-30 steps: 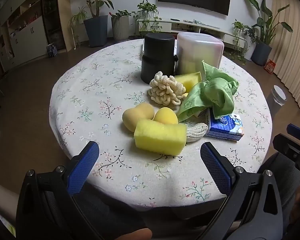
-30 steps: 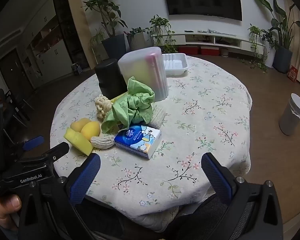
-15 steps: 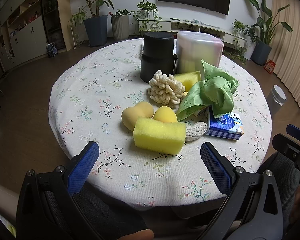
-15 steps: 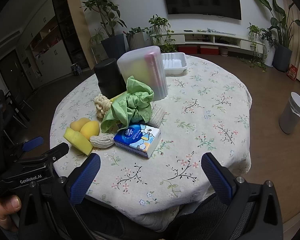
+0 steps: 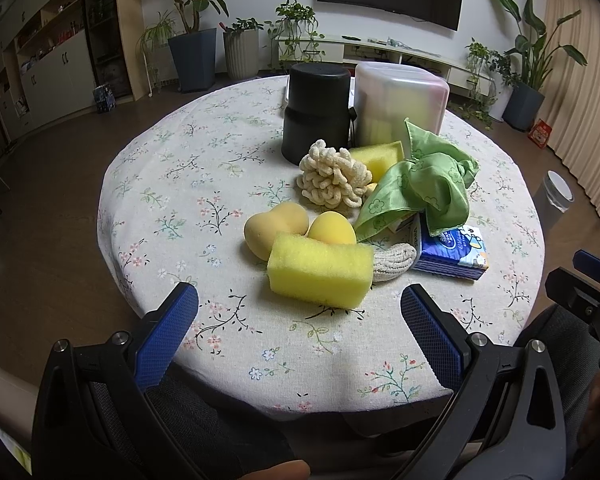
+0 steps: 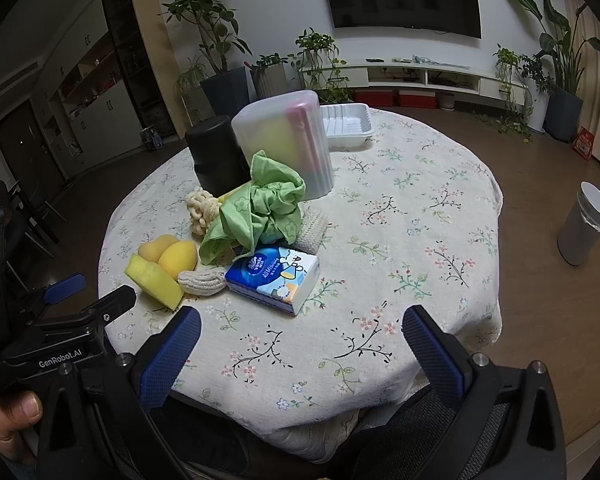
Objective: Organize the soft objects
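Two tongs hover wide open and empty at the table's near edge. Left tongs [image 5: 299, 306] face a yellow sponge [image 5: 320, 275] just ahead: light, squashy, best pinched across its short sides. Right tongs [image 6: 301, 330] face a tissue pack [image 6: 274, 278], soft and probably slippery.

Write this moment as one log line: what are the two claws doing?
left claw: open, empty, facing yellow sponge | right claw: open, empty, facing tissue pack | green cloth: untouched in pile
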